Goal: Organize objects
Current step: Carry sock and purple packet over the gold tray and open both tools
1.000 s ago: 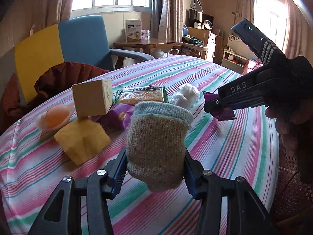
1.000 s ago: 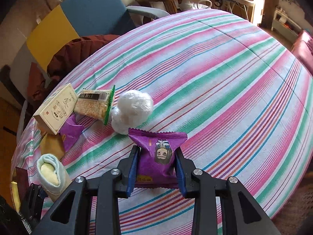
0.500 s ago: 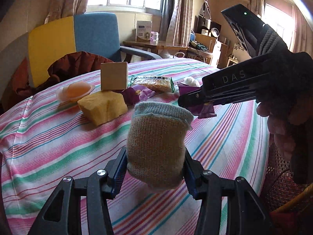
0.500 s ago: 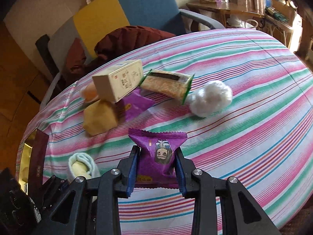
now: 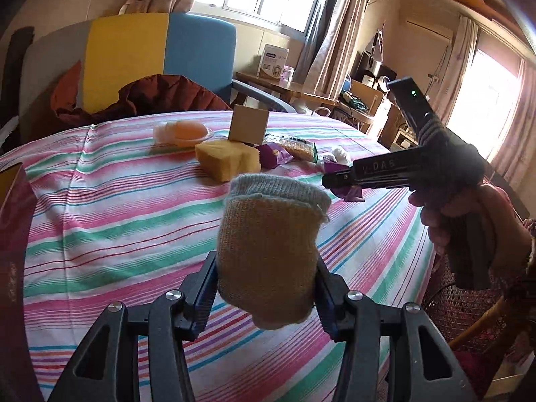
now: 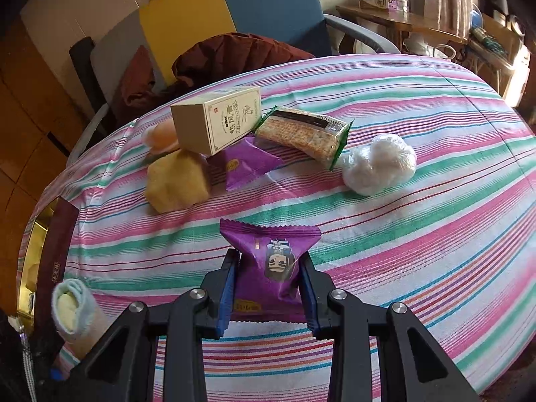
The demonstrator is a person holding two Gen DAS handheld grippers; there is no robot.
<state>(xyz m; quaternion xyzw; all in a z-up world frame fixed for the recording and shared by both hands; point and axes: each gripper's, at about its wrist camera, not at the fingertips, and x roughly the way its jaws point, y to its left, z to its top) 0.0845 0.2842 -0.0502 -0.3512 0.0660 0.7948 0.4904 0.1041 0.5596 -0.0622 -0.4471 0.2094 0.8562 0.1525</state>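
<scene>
**Both grippers loaded above the striped table**

We note the left gripper (image 5: 266, 288) clamped on a rolled tan sock (image 5: 268, 251) with a pale blue cuff; its blue pads press the roll from both sides and carry it clear of the striped tablecloth (image 5: 117, 207). In the right wrist view the same sock shows at lower left, cuff end toward us.

The right gripper (image 6: 269, 293) is closed tight on a purple snack packet (image 6: 268, 268), pinched at its lower half, crimped top edge standing up above the cloth. From the left wrist view we see that gripper side-on, held by a hand (image 5: 469, 221), packet corner poking out below the jaws.

On the table beyond, a loose cluster: a tan carton (image 6: 217, 124) with printed characters, tilted, one end propped on a yellow sponge-like block (image 6: 177, 181); a second purple packet (image 6: 246, 164) just beside and partly under the carton; a cracker pack (image 6: 301, 134) with green edging touching the carton's far end; a white plastic-wrapped bundle (image 6: 378, 164) near the cracker pack, apart from it. An orange item in clear wrap (image 5: 182, 132) lies behind the block.

A dark red box (image 6: 57, 261) with gold interior sits at the table's left edge, near the sock. A blue-and-yellow chair (image 5: 160, 53) stands behind the table.
</scene>
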